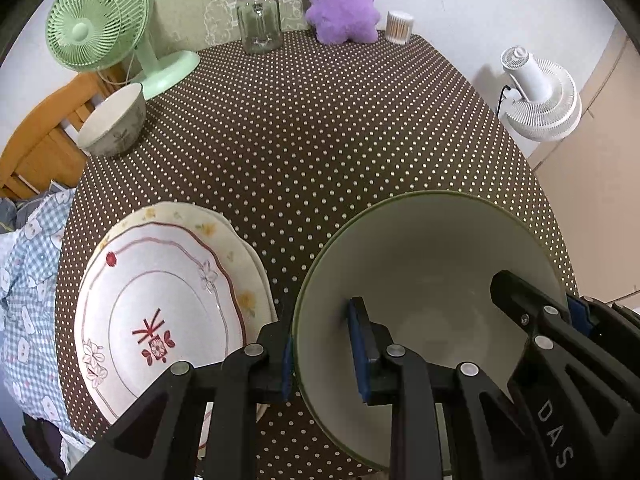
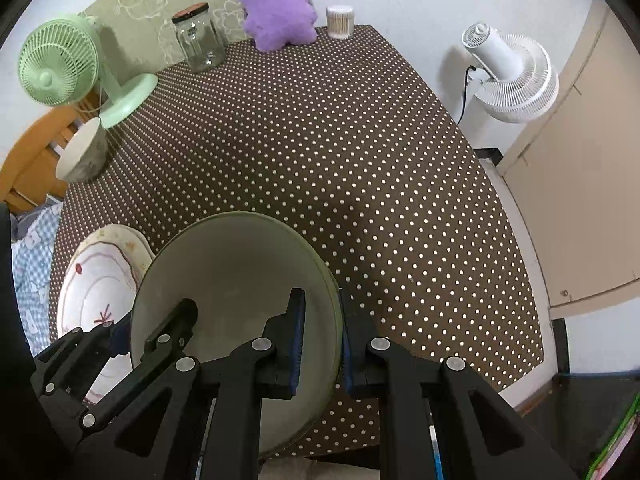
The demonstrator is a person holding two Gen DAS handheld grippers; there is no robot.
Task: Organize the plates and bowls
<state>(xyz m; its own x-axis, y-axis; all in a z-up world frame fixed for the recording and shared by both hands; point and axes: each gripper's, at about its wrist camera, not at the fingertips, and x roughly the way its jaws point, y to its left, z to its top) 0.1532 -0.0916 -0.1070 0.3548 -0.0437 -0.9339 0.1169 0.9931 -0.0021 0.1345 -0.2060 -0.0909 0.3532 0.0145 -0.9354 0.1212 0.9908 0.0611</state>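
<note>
A large pale green bowl (image 1: 432, 264) (image 2: 236, 264) hangs over the near part of the dotted table, gripped from both sides. My left gripper (image 1: 324, 352) is shut on its left rim, one blue pad inside the bowl and one outside. My right gripper (image 2: 320, 344) is shut on the opposite rim; it shows in the left wrist view at the bowl's right edge (image 1: 560, 320). Left of the bowl lie stacked flowered plates (image 1: 160, 304) (image 2: 100, 276). A small patterned bowl (image 1: 114, 124) (image 2: 82, 152) stands at the table's far left edge.
At the table's back stand a green desk fan (image 1: 100, 28) (image 2: 56, 68), a glass jar (image 1: 258, 18) (image 2: 198, 38), a purple plush toy (image 1: 342, 0) (image 2: 276, 4) and a cotton-swab tub (image 1: 400, 26) (image 2: 340, 20). A white fan (image 1: 540, 92) (image 2: 512, 76) sits off the right side. Brown dotted cloth (image 1: 320, 140) (image 2: 340, 160) covers the table.
</note>
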